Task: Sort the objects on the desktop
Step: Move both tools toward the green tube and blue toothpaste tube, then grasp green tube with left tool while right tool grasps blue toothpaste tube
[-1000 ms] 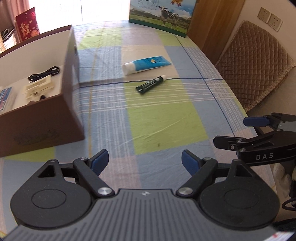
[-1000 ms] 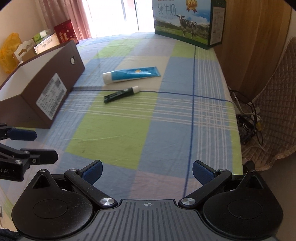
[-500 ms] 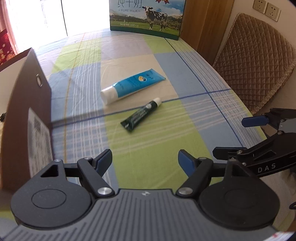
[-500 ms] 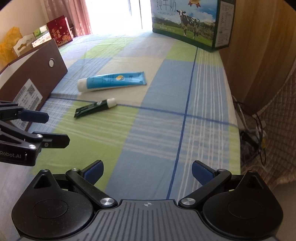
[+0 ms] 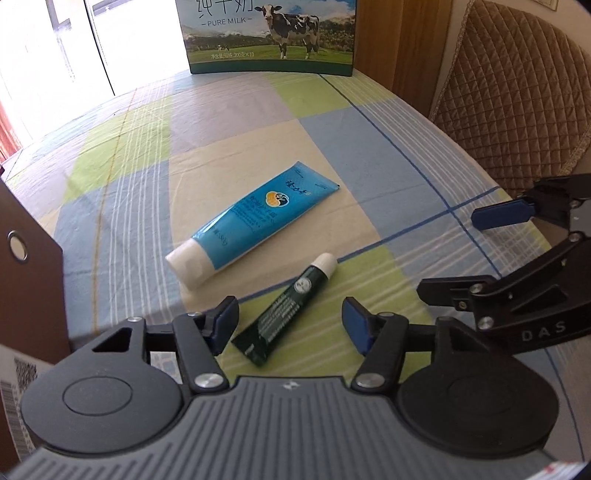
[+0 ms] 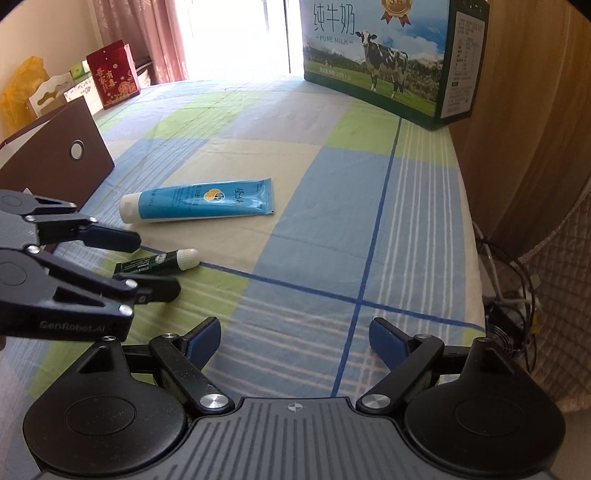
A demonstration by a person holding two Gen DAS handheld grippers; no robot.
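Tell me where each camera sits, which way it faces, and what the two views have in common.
Left wrist: on the left gripper, looking forward and down at the green tube between its open fingers; the right gripper shows at right.
Right wrist: on the right gripper, angled down over the checked tablecloth; the left gripper reaches in from the left.
Shared: green tube, blue tube, milk carton, brown box.

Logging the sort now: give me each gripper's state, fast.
Left gripper: open, just been closing, straddling the green tube, not gripping.
Right gripper: open, just been closing, nothing between.
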